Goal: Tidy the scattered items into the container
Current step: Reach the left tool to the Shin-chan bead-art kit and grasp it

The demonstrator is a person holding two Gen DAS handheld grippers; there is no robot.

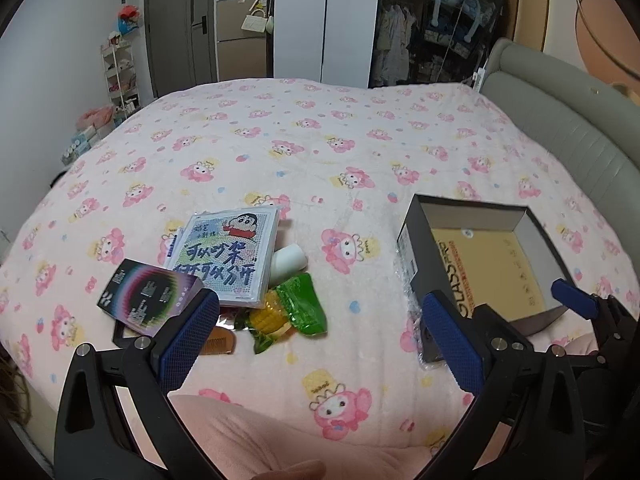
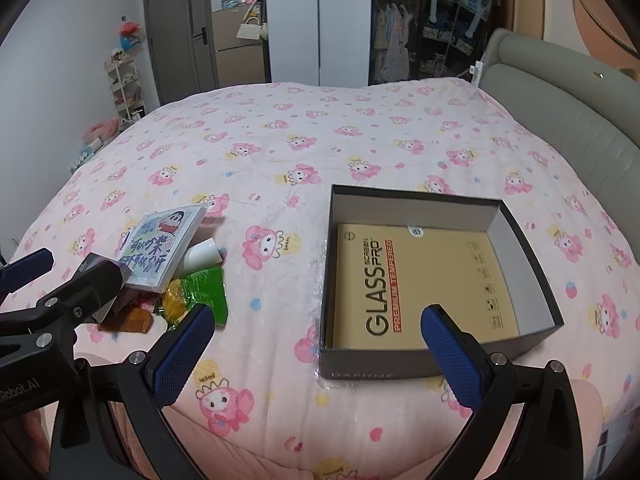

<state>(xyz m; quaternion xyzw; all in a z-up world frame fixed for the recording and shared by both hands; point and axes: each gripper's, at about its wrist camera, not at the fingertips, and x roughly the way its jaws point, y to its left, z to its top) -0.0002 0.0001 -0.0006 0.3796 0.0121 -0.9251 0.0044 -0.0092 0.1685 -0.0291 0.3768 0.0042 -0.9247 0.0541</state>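
A black open box [image 2: 412,210] sits on the bed at the right, with a yellow "GLASS PRO" pack [image 2: 420,280] flat inside it. To the left lies a pile: a cartoon booklet [image 1: 228,256], a white tube [image 1: 288,260], a green corn snack packet [image 1: 296,312], a dark patterned carton [image 1: 148,292] and a brown comb [image 1: 218,340]. My left gripper [image 1: 320,300] is open and holds nothing, its left finger close over the carton and comb. My right gripper [image 2: 318,312] is open too, its right finger over the box's near wall.
A pink cartoon-print blanket [image 1: 320,152] covers the whole bed. A grey padded headboard [image 1: 560,128] runs along the right. Clear bubble wrap [image 2: 316,280] pokes out beside the box. A white shelf rack [image 1: 120,76] and wardrobes stand behind. A pink-clad lap [image 1: 248,440] is at the bottom.
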